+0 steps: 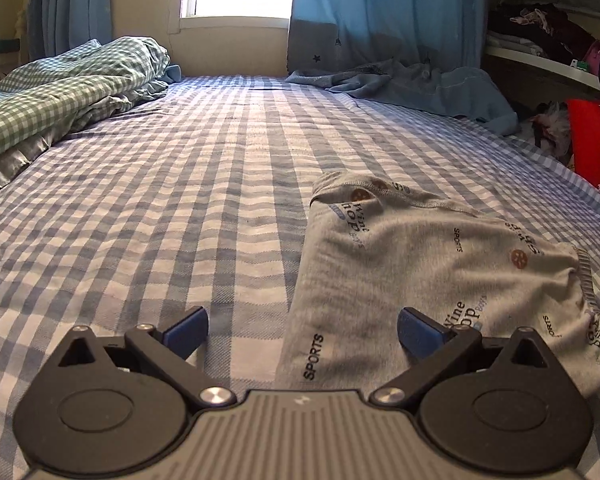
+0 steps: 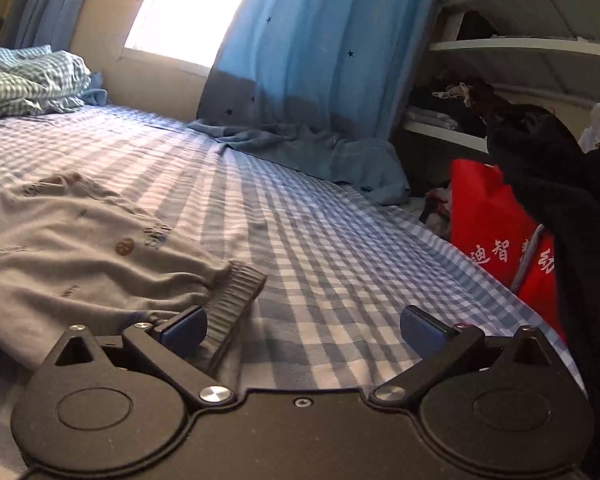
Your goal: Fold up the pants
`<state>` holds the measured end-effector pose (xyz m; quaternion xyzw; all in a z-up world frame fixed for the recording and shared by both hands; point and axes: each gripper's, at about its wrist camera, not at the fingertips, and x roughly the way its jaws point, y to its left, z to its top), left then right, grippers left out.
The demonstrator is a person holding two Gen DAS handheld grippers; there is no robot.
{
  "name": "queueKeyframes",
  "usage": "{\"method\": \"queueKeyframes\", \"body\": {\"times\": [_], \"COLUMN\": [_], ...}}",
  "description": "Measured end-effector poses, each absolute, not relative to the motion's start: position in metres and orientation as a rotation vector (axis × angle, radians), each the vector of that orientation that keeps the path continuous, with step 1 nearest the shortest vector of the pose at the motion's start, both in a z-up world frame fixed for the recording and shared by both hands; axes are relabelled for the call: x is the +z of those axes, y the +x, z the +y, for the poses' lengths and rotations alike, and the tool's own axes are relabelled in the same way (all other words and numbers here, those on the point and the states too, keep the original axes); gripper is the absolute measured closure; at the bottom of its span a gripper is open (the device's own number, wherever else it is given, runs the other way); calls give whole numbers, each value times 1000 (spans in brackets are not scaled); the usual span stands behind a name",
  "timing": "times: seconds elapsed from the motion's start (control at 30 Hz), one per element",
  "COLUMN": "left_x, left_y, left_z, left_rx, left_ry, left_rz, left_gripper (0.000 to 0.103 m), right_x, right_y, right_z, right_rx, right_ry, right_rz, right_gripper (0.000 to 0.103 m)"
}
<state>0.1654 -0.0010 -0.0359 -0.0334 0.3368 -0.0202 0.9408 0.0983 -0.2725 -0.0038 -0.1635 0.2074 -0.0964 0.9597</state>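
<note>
Left wrist view is showing the grey pants (image 1: 400,280) lying bunched on the checked bed sheet (image 1: 160,200), with the left gripper (image 1: 302,330) spread wide and empty. The right gripper (image 2: 302,330) is gaping beside the ribbed cuff (image 2: 236,300); pinching there is risking catching sheet too.

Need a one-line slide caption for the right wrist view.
Open right gripper hovering at the ribbed cuff of grey printed pants on a checked bedsheet.
</note>
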Motion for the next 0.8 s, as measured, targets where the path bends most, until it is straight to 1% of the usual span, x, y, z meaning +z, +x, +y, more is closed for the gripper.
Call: {"method": "queueKeyframes", "body": {"times": [0.13,0.47,0.8], "left_x": [-40,-42,-43], "left_y": [157,152,151], "left_z": [2,2,5], "left_rx": [-37,-34,-37], "left_ry": [-88,-85,-98], "left_rz": [691,688,687], "left_gripper": [1,1,1], "right_x": [-12,-17,-14], "right_y": [92,83,71], "right_z": [-266,-272,-286], "right_rx": [-198,-218,-201], "right_ry": [-323,-252,-112], "right_rz": [451,442,438], "right_gripper": [1,1,1]}}
